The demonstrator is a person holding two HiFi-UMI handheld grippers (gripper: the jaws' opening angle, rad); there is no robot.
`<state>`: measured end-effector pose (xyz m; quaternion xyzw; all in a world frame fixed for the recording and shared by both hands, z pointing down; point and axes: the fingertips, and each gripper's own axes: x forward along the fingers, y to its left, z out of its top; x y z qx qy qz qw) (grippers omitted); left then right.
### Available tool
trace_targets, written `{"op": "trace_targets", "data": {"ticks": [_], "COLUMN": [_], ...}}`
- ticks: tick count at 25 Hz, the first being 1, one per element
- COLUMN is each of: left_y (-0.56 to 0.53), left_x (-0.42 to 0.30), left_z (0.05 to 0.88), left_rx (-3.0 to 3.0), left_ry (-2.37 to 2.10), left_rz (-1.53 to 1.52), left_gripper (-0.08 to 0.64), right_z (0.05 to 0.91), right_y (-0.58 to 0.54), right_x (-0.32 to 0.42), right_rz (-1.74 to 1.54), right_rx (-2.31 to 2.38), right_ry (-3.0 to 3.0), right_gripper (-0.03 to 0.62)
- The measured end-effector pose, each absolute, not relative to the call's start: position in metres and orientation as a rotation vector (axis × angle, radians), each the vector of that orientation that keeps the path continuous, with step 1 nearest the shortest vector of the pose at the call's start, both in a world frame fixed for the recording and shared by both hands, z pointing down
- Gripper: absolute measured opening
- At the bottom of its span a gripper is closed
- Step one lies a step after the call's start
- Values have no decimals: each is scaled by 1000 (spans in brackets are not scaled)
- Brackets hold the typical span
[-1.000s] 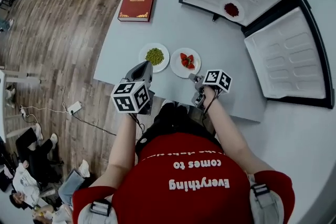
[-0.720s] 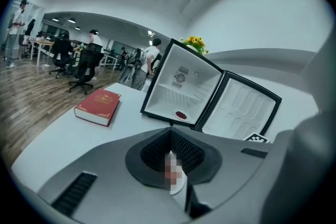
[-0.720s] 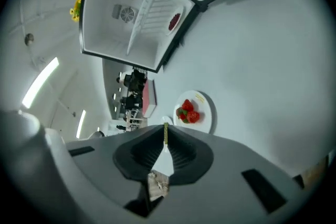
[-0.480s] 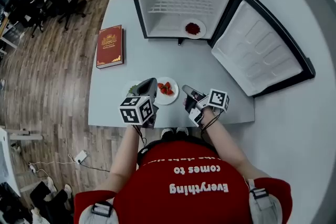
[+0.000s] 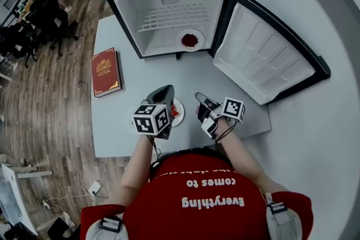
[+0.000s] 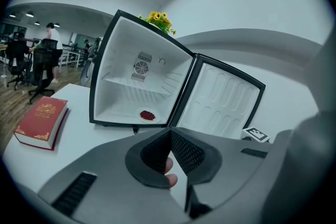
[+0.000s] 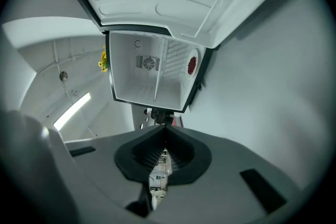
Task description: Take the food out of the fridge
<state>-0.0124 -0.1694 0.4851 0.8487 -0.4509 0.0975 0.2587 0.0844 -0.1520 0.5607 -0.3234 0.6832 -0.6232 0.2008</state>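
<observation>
1. Fridge: a small black mini fridge [image 5: 147, 14] stands on the pale surface [image 5: 169, 73] at the top centre of the head view. Its door [image 5: 264, 62] is swung fully open toward the right of the frame.

2. Task item: a plate of dark red food [image 5: 190, 40] sits on the fridge floor, toward the right side of the compartment, below the wire shelf. It is the only item seen inside.

3. Left hand-held gripper [image 5: 166, 87]: located at the lower centre of the frame, well apart from the plate of dark red food, tips directed toward the fridge. In the left gripper view its jaws [image 6: 171, 132] are pressed together at the tips with nothing between them. The plate of dark red food [image 6: 147, 115] appears just above the tips, far beyond them. A plate of strawberries [image 5: 178, 111] lies on the surface, partly covered by this gripper.

4. Right hand-held gripper [image 5: 198, 95]: beside the left one, lower centre-right, likewise well short of the fridge. In the right gripper view its jaws [image 7: 165, 129] are closed tip to tip and hold nothing. That view is rolled; the plate of dark red food [image 7: 192, 64] shows above and slightly right of the tips.

5. Other: a red book [image 5: 106, 71] lies on the surface at centre left.
</observation>
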Motion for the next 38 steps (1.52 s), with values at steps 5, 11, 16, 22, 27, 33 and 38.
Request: {"op": "trace_targets", "data": {"ticks": [5, 11, 16, 22, 27, 33, 38], "left_y": [-190, -215, -227, -237, -251, -259, -260], "left_x": [-11, -17, -14, -15, -17, -17, -18], "left_z": [490, 502, 524, 545, 556, 569, 579], "left_rx": [2291, 2247, 2195, 2147, 2123, 2084, 2060], "left_ry": [-1214, -1232, -1206, -1179, -1189, -1180, -1166], "left_rz": [264, 253, 265, 284, 282, 265, 273], "left_gripper": [2, 2, 2, 2, 2, 2, 2], "right_z": [562, 564, 581, 609, 635, 663, 674], "right_y": [-184, -232, -269, -315, -355, -393, -415], "right_x": [83, 76, 78, 91, 106, 110, 112], "right_rz": [-1699, -1686, -1712, -1740, -1734, -1775, -1774], "right_rx": [-938, -981, -1082, -1258, -1407, -1483, -1550], "right_ry": [1936, 1941, 1889, 1739, 1602, 1462, 1413], "right_gripper": [14, 72, 150, 166, 166, 166, 166]}}
